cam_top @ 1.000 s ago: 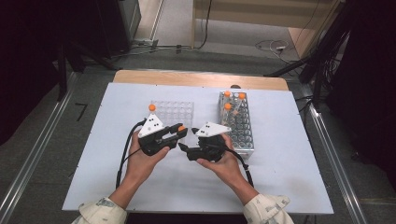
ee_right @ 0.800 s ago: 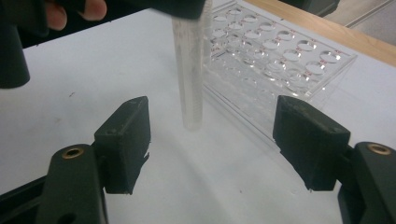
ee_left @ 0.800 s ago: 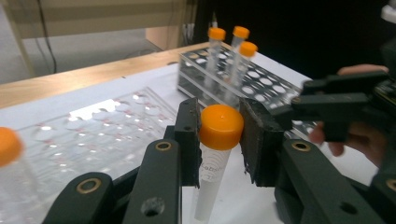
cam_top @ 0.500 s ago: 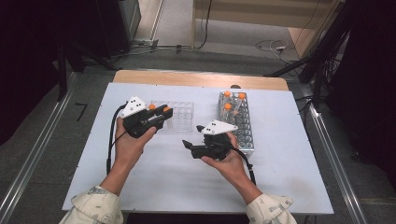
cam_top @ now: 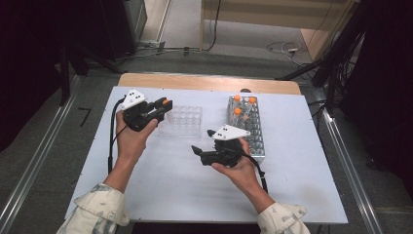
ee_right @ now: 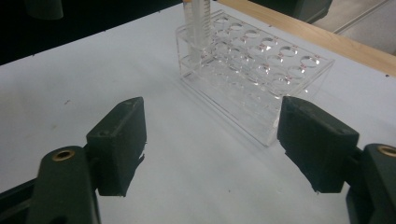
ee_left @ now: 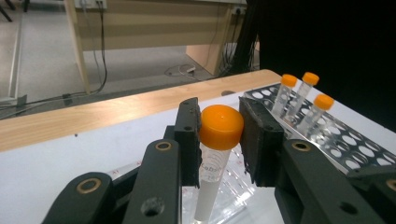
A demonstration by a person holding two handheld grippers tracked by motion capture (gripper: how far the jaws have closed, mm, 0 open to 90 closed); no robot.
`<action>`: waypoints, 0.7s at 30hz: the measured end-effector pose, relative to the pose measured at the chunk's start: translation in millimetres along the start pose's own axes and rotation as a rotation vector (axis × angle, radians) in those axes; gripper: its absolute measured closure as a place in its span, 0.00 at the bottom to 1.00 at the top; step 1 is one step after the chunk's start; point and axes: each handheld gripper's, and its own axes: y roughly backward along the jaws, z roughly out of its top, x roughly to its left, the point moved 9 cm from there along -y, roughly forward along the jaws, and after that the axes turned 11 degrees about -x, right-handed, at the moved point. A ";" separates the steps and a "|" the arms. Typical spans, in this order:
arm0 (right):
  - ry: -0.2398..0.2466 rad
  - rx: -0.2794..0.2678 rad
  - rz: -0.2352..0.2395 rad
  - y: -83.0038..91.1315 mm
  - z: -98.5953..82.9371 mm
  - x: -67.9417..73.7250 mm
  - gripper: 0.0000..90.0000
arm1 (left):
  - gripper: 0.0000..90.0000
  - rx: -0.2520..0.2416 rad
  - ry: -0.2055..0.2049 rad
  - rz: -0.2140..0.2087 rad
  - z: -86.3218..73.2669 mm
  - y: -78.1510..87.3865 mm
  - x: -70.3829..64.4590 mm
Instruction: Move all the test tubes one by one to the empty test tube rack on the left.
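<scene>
My left gripper (cam_top: 163,105) is shut on an orange-capped tube (cam_top: 166,102) at the left end of a clear plastic rack (cam_top: 184,121). In the left gripper view the jaws clamp the tube (ee_left: 219,128) just under its cap, and its lower end reaches down to the clear rack (ee_left: 233,186). My right gripper (cam_top: 202,141) hovers open over the white tabletop in front of that rack. In the right gripper view the right gripper (ee_right: 212,140) has wide-apart jaws with nothing between them. Beyond them a tube (ee_right: 198,23) stands in a corner hole of the clear rack (ee_right: 261,74).
A metal rack (cam_top: 253,134) stands right of the clear rack and holds three orange-capped tubes (cam_top: 237,98) at its far end. A wooden strip (cam_top: 204,82) borders the white tabletop (cam_top: 160,180) at the back. Cables lie on the floor beyond.
The left gripper has carried the tube left and away from the table's middle to the clear rack. The right gripper has drifted slightly right and nearer, and now stands apart from the left one.
</scene>
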 end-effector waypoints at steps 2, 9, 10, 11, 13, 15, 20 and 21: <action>0.001 0.001 -0.007 0.0 -0.2 -1.1 0.22 | 0.79 -0.003 0.000 0.007 1.2 -1.0 2.8; -0.003 0.003 -0.007 -0.4 -0.7 -0.9 0.22 | 0.79 -0.002 -0.003 0.041 1.2 -6.0 12.8; 0.000 0.002 -0.006 -0.3 -0.5 -0.5 0.22 | 0.79 0.000 -0.003 0.042 0.6 -6.7 13.3; -0.001 0.002 -0.007 0.0 -0.4 -0.3 0.22 | 0.79 0.004 -0.007 0.044 -0.5 -7.7 14.1; -0.001 -0.002 -0.007 0.2 0.3 -0.6 0.22 | 0.79 0.009 -0.017 0.055 -2.1 -9.1 16.2; -0.002 -0.004 -0.007 0.7 0.6 -0.9 0.22 | 0.79 0.014 -0.019 0.063 -4.2 -10.9 18.2; -0.004 -0.004 -0.008 1.6 0.8 -1.6 0.22 | 0.78 0.039 -0.032 0.063 -11.1 -15.0 18.2; -0.006 -0.004 -0.008 1.8 0.9 -1.6 0.22 | 0.78 0.044 -0.034 0.064 -13.0 -15.8 17.9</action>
